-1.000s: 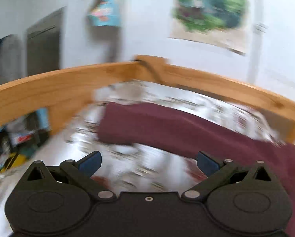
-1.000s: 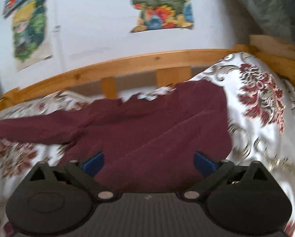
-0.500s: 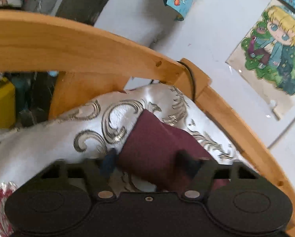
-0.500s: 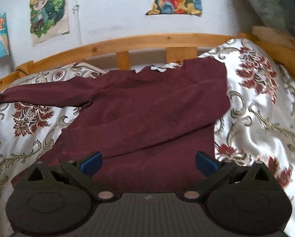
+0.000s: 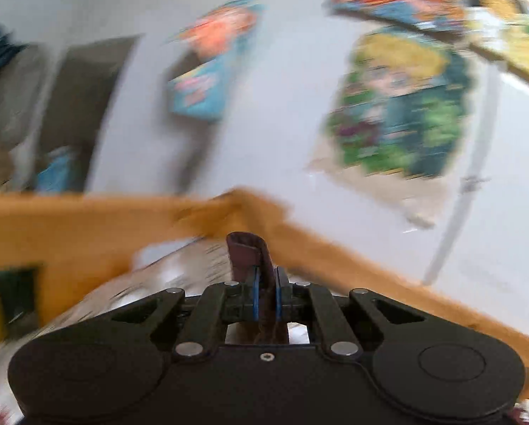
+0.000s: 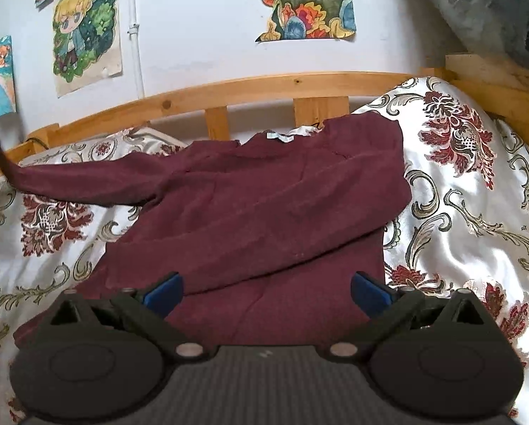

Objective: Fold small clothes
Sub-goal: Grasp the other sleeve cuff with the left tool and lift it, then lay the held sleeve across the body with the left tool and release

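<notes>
A maroon long-sleeved sweater lies on a white floral bedspread, its right sleeve folded across the body. Its left sleeve stretches out to the left and lifts at its end. My left gripper is shut on that sleeve's cuff, which sticks up between the blue pads; the left wrist view is blurred. My right gripper is open and empty, hovering over the sweater's lower part.
A wooden bed rail runs along the far side against a white wall with posters. The rail's corner is just beyond the left gripper. A grey bundle sits at upper right.
My left gripper has closed on the sleeve cuff and lifted it, tilting up toward the wall. The right gripper has stayed open, drawing back slightly over the sweater.
</notes>
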`<state>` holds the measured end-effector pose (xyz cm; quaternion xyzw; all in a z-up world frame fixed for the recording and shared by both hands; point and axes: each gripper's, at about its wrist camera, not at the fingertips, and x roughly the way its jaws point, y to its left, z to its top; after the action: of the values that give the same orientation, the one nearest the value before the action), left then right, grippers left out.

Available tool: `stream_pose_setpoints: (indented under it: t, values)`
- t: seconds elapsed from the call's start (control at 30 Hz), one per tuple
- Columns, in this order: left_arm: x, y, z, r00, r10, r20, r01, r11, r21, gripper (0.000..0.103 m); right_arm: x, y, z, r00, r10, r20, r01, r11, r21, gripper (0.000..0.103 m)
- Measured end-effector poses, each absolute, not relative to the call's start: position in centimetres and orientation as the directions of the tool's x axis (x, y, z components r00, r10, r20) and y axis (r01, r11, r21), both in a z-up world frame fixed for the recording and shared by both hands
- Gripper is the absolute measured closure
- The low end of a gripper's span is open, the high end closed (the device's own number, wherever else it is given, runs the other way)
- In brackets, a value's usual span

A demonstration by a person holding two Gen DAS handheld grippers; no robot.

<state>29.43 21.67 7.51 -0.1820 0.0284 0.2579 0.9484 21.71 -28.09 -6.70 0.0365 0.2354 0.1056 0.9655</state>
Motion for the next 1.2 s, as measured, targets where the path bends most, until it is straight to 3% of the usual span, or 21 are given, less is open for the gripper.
stream_pose_setpoints:
  t: [0.23, 0.47, 0.73, 1.07, 1.2]
  values:
    - [31.4, 14.4, 12.9, 0.978, 0.203, 0.051, -0.192, 0.968, -0.159, 0.095, 21.2, -28.1, -6.4, 0.872, 0.236, -0.428, -0.207, 0.972, 0.114, 0.0]
    - [30.9, 3.3, 12.8, 0.984, -0.15, 0.096, 0.151, 0.988, -0.01, 0.095, 21.0, -29.6, -5.7, 0.891, 0.183, -0.417, -0.141, 0.981, 0.129, 0.0]
    - [28.3, -9.5, 5.9, 0.915, -0.403, -0.029, 0.404, 0.908, 0.116, 0.095, 21.7, -33.8, -5.7, 0.891, 0.013, -0.455, 0.064, 0.986, 0.154, 0.0]
    - [27.4, -14.5, -2.5, 0.827, -0.499, -0.26, 0.527, 0.849, 0.047, 0.094, 21.9, -37.9, -6.4, 0.86, -0.087, -0.503, 0.227, 0.948, 0.224, 0.0]
    - [27.9, -14.3, -3.7, 0.775, -0.525, -0.352, 0.555, 0.832, -0.019, 0.085, 22.0, -38.1, -6.5, 0.857, -0.091, -0.507, 0.238, 0.943, 0.234, 0.0]
